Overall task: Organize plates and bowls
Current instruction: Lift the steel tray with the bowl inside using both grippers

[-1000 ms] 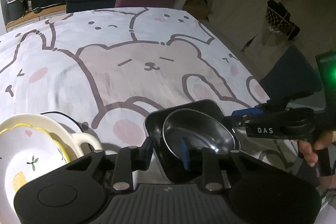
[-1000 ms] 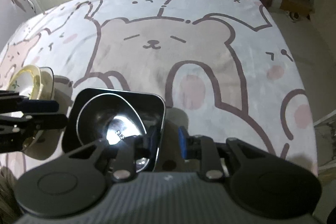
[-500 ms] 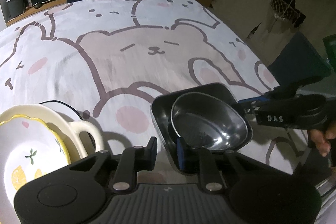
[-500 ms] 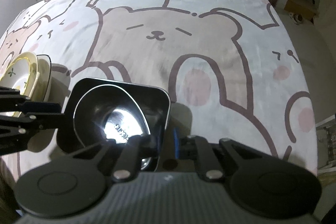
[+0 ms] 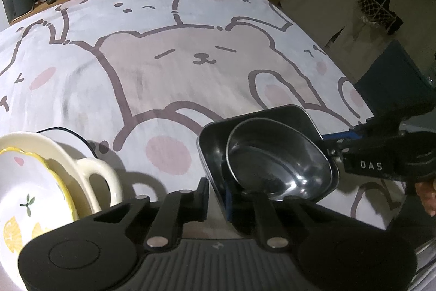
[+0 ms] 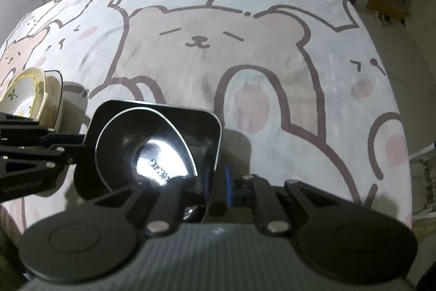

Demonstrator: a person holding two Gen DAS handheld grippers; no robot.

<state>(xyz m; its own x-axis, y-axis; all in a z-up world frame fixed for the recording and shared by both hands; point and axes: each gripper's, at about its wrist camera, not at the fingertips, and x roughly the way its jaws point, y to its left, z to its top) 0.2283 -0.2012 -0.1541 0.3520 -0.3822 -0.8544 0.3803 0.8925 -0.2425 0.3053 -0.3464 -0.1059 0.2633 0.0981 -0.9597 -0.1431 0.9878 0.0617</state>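
tongs grip both sides of the same load: a black square dish [image 5: 215, 143] with a round steel bowl [image 5: 275, 165] sitting inside it, tilted a little toward the left wrist camera. the left tongs [image 5: 216, 195] are clamped on the near wall of the square dish, one finger outside the wall and the blue-padded one inside it. the right tongs [image 6: 218, 176] are clamped on the opposite wall of the same dish, again with a finger on each side of the rim. in the left wrist view the right tongs reach in from the right edge, marked "das", and touch the dish's far corner. in the right wrist view the steel bowl [image 6: 144, 149] throws back a bright glare from its bottom.

dish and bowl sit over the near part of a table covered by a white cloth [image 5: 177, 67] printed with bears and rabbits; whether the dish rests on the cloth or is lifted off it, i cannot tell.

just to the left of the left tongs is a stack of crockery: a yellow-rimmed bowl [image 5: 30, 198] with lemon and leaf prints nested in a cream dish with a loop handle [image 5: 98, 168], and a dark-rimmed white plate [image 5: 70, 135] beneath them.
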